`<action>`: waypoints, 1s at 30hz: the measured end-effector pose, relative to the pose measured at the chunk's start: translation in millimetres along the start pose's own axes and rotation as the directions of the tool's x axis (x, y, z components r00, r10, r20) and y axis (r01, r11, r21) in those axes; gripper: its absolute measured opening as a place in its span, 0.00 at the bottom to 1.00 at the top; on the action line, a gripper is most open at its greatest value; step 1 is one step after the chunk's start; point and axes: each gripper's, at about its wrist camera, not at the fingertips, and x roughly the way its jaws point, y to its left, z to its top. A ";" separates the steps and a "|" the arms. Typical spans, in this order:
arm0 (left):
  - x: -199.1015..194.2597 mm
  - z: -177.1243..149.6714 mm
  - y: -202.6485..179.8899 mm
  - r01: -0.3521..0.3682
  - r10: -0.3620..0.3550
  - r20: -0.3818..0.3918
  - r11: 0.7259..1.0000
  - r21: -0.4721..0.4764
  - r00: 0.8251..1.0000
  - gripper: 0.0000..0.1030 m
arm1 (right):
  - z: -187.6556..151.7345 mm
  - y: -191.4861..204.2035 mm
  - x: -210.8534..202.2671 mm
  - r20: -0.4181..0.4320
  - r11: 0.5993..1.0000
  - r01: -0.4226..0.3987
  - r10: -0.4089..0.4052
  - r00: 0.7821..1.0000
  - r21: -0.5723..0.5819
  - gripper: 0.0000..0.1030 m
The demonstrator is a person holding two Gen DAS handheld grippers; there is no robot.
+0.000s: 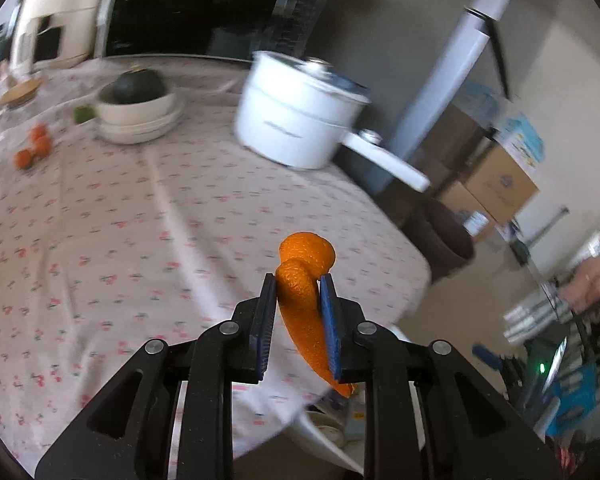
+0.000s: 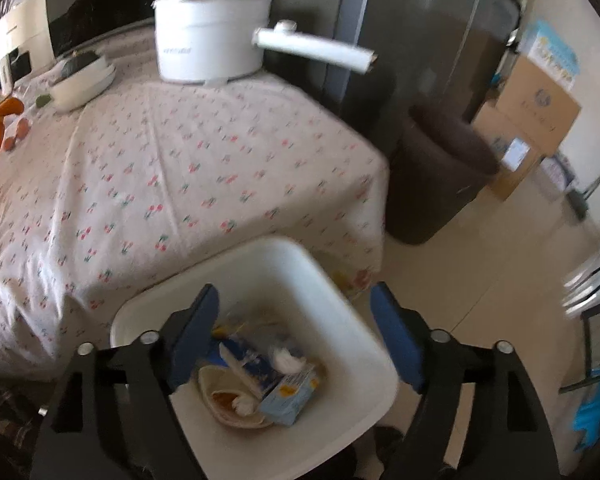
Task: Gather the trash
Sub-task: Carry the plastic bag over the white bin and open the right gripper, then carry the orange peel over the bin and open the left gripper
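left gripper (image 1: 298,284) clamped on orange peel (image 1: 306,276) | right gripper (image 2: 296,300) jaws apart above trash bin (image 2: 300,256)

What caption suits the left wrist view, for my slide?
Left gripper pinching an orange peel above the cherry-print tablecloth.

Three small oranges (image 1: 34,146), one pot (image 1: 296,112), two cardboard boxes (image 1: 500,188).
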 end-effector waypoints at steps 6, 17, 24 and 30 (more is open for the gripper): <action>16.1 -27.5 -56.1 0.094 -0.088 -0.053 0.986 0.135 0.995 0.21 | 8.8 -33.6 4.0 0.026 0.992 0.087 -0.090 0.996 0.094 0.78; 47.7 -70.0 -111.5 0.140 -0.100 -0.135 0.934 0.329 0.986 0.76 | 19.0 -60.0 -4.9 0.073 0.971 0.121 -0.139 0.988 0.206 0.86; 14.7 -63.2 -107.5 -0.155 0.096 0.163 0.904 0.398 0.982 0.93 | 26.4 -48.4 -18.3 0.134 0.974 0.089 -0.118 0.984 0.210 0.93; -23.6 -46.9 -77.9 -0.297 0.225 0.354 0.941 0.165 0.908 0.93 | 30.0 -17.3 -43.8 0.228 0.981 0.042 -0.085 0.970 0.188 0.93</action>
